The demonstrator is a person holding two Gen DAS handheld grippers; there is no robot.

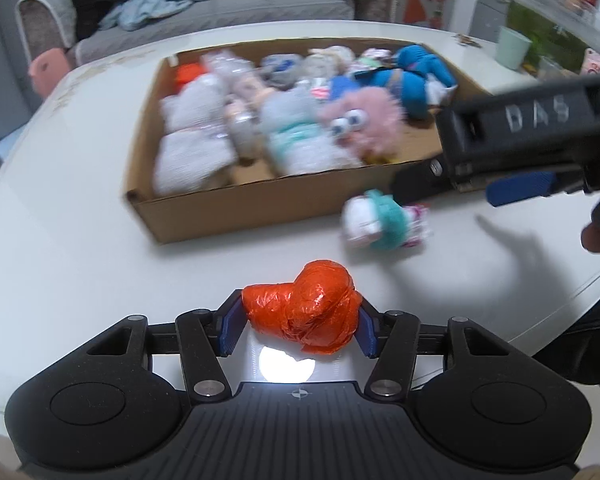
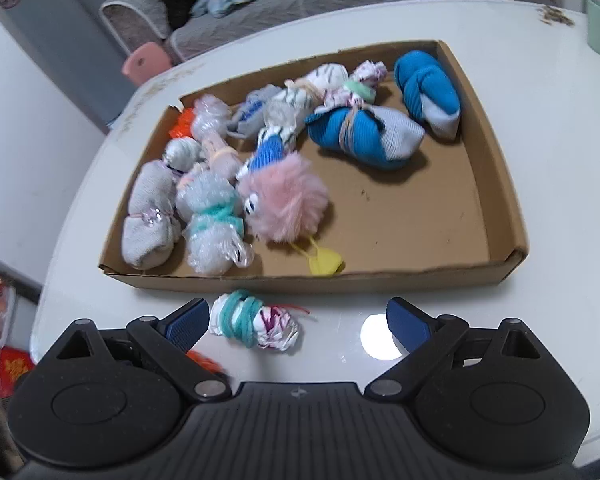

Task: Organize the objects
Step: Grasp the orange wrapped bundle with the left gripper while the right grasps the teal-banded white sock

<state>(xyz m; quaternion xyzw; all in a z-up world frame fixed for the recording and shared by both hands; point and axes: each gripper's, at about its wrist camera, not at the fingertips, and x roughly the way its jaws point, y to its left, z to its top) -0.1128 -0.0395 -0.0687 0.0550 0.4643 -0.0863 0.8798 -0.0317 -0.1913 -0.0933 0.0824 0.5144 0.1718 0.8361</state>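
My left gripper (image 1: 300, 326) is shut on a crumpled orange plastic bundle (image 1: 304, 308), both blue pads pressing its sides, just above the white table. A white bundle wrapped in teal yarn (image 2: 254, 324) lies on the table in front of the cardboard box (image 2: 504, 268); it also shows as the yarn bundle (image 1: 384, 220) in the left wrist view. My right gripper (image 2: 296, 322) stands open around it, the left pad close to its side, the right pad well apart. The box holds several wrapped bundles, a pink fluffy toy (image 2: 286, 202) and blue socks (image 2: 364, 136).
A white table (image 2: 560, 184) carries the box. A mint cup (image 1: 514, 48) and a glass tank (image 1: 556, 28) stand at the far right edge. Behind the table is a grey sofa (image 1: 236, 8) with clothes. A pink stool (image 2: 146, 60) stands near the table's far left.
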